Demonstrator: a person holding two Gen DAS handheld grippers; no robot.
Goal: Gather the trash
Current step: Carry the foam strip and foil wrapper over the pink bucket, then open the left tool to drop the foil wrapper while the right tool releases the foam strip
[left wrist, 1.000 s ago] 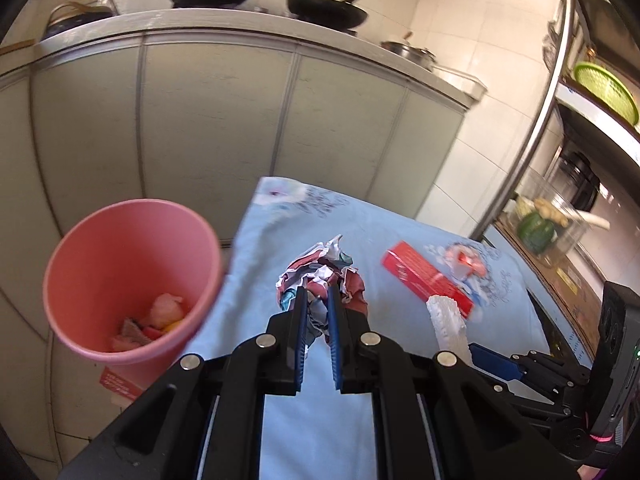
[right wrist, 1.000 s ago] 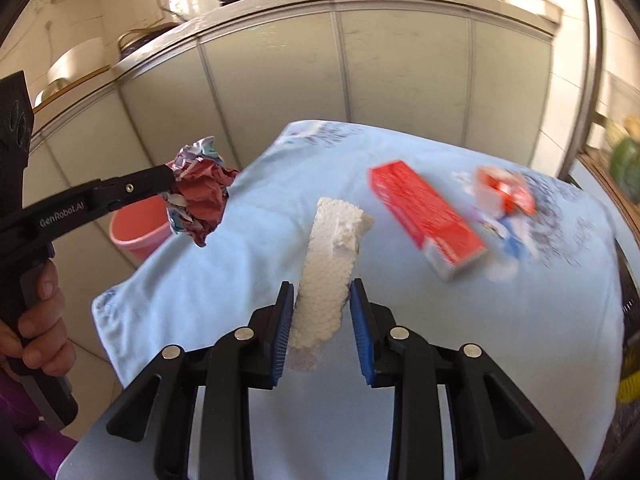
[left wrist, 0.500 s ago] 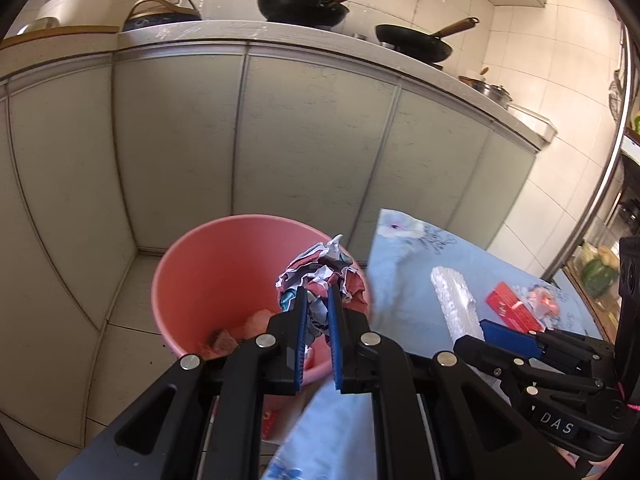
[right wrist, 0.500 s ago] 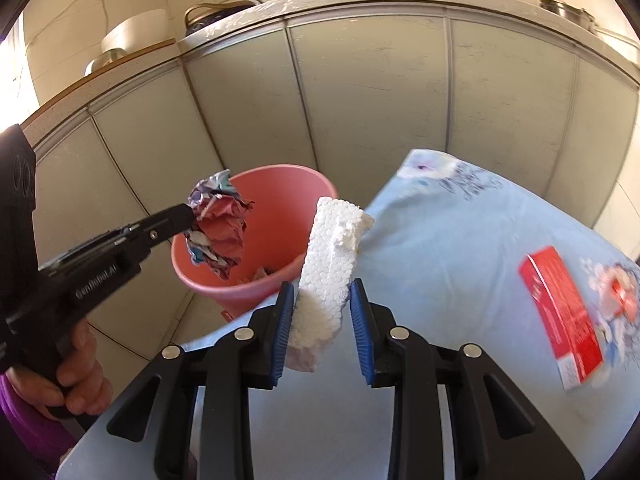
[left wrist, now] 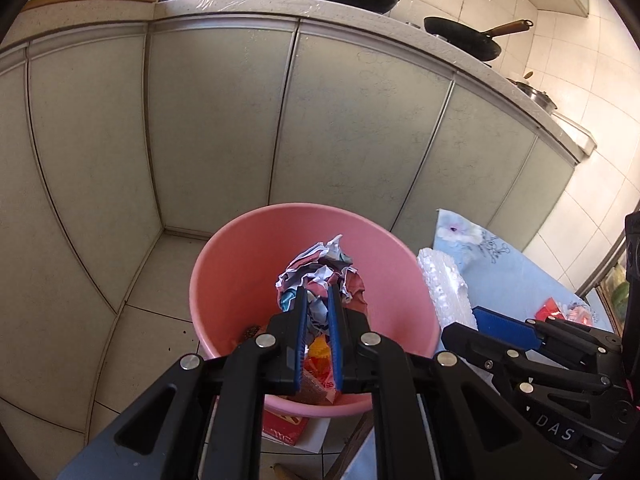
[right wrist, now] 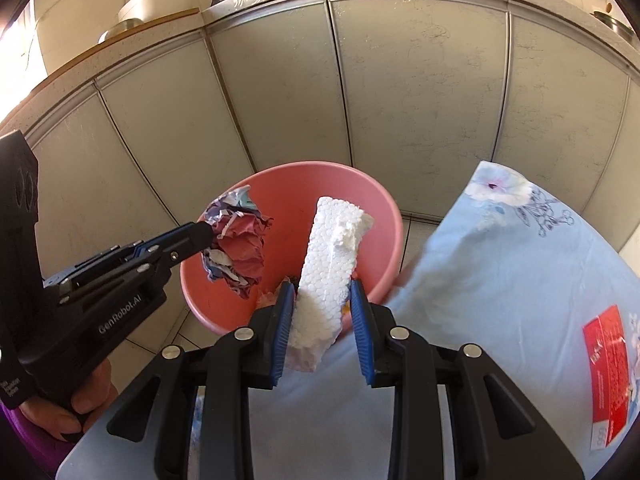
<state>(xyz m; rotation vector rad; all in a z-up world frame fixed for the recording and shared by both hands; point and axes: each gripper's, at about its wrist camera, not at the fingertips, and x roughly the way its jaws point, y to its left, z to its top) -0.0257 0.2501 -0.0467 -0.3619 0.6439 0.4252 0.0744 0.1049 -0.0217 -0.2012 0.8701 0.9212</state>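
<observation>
Round pink plastic bin at my 12 o'clock already holds scraps. My right gripper clamps white foam block, my left gripper pinches crumpled printed paper wad, both over bin, unreleased. Red flat carton waits on blue floral cloth, 3 o'clock.

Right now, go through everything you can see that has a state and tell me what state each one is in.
Left gripper: shut on the crumpled multicoloured paper wad, over the bin.
Right gripper: shut on the white foam block, over the bin's near rim.
Pink plastic bin: upright on the tiled floor, some trash already inside.
Red flat carton: lying flat on the light blue floral cloth, not yet collected.
</observation>
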